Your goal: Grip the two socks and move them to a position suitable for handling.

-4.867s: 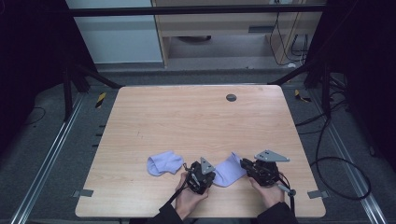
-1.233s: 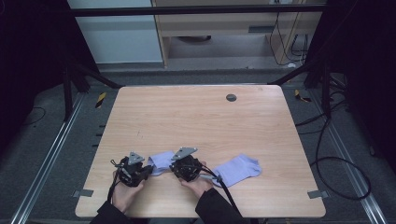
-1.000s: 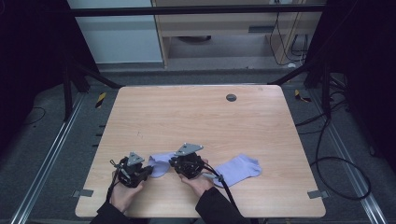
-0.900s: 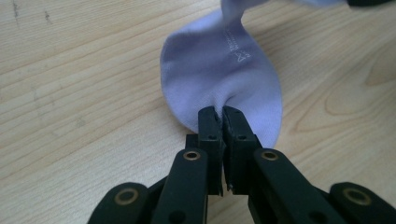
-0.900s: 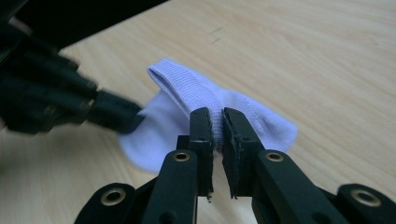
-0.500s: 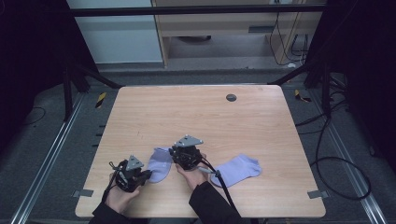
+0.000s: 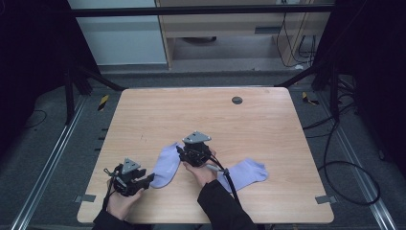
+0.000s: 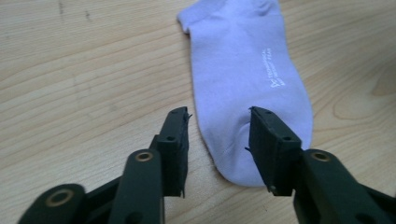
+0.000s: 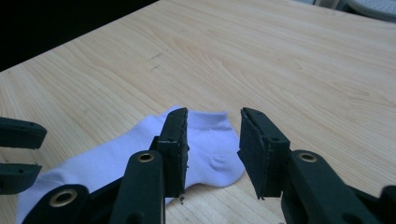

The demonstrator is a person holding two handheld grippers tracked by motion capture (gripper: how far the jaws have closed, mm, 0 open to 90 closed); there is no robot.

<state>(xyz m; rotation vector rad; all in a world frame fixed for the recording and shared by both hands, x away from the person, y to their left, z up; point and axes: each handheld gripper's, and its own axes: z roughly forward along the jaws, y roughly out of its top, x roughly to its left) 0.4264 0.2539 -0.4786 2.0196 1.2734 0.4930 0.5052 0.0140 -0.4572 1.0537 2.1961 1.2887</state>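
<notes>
Near the lower middle of the high view, my left gripper (image 7: 149, 179) and right gripper (image 7: 180, 149) have both just opened, jaws apart off the sock (image 7: 165, 164).

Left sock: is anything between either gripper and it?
Nothing visible. The left sock lies flat on bare table. The left gripper sits open at its toe, the right gripper open at its cuff; both have just been opening. The other sock lies apart.
</notes>
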